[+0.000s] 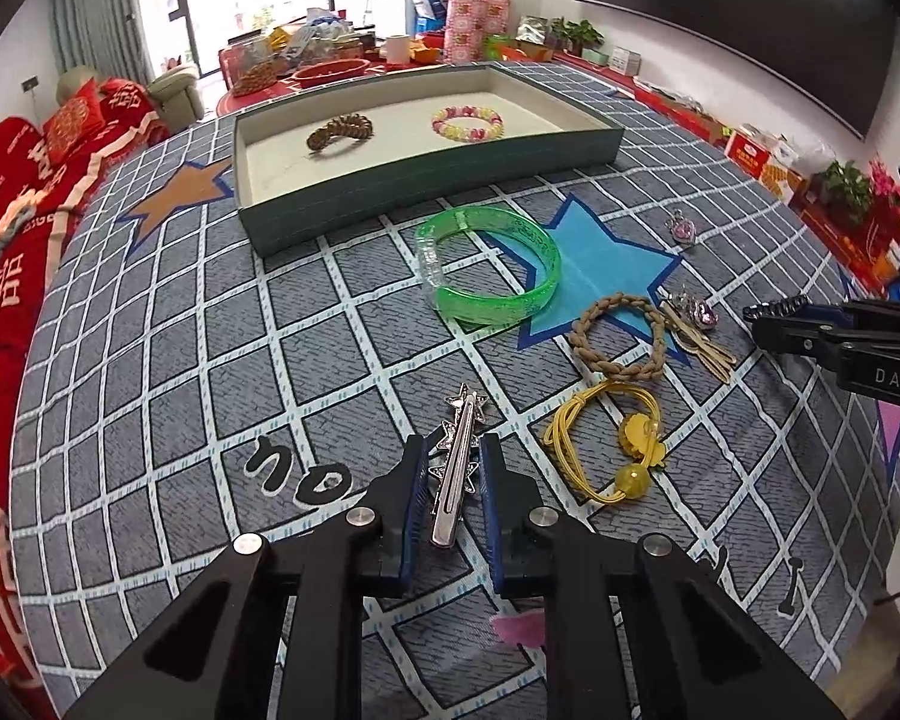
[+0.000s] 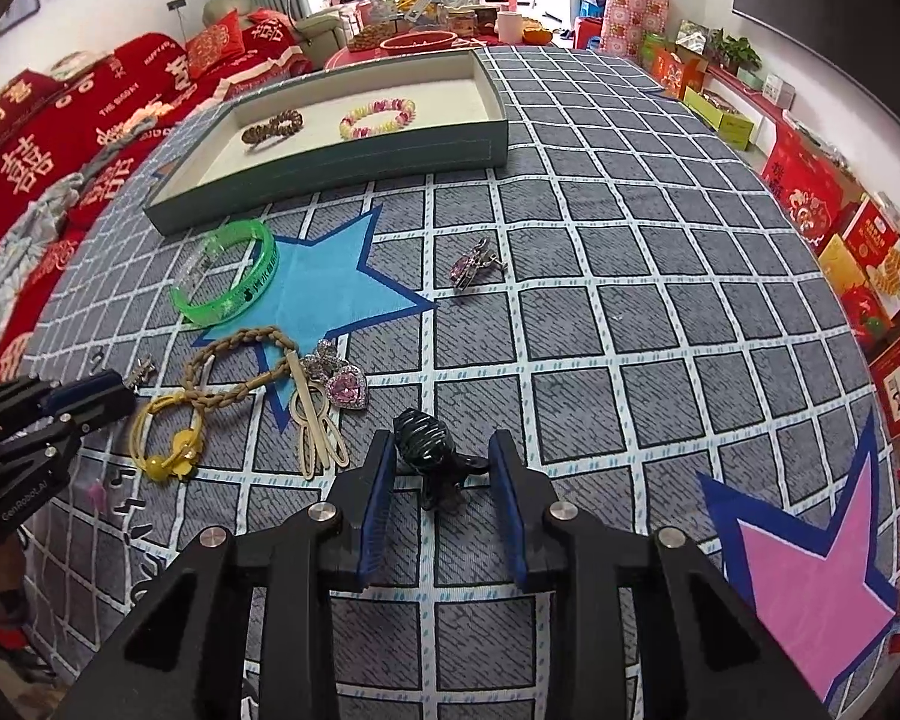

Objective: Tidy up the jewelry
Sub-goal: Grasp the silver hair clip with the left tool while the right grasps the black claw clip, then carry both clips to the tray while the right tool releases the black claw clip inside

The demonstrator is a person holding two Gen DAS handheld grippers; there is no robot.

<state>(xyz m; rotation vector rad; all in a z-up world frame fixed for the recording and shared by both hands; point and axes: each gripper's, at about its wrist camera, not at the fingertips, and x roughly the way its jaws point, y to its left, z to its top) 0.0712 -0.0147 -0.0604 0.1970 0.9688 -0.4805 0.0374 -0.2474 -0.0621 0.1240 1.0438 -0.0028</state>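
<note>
A silver star hair clip point(image 1: 457, 468) lies on the grid cloth, and my left gripper point(image 1: 453, 444) is shut on it, the blue pads touching its stars on both sides. My right gripper point(image 2: 442, 438) is shut on a black claw clip point(image 2: 429, 456) resting on the cloth. The grey-green tray point(image 1: 426, 180) stands further back with a brown spiral hair tie point(image 1: 339, 132) and a pastel bead bracelet point(image 1: 467, 123) in it. Each gripper shows at the edge of the other's view: the right gripper point(image 1: 777, 309) and the left gripper point(image 2: 90, 399).
Between the grippers and the tray lie a green bangle point(image 1: 492, 264), a braided tan hair tie point(image 1: 618, 336), a yellow hair tie point(image 1: 606, 450), a pink heart clip point(image 2: 347, 389) and a small pink gem charm point(image 2: 471, 267). Red bedding lies left, boxes right.
</note>
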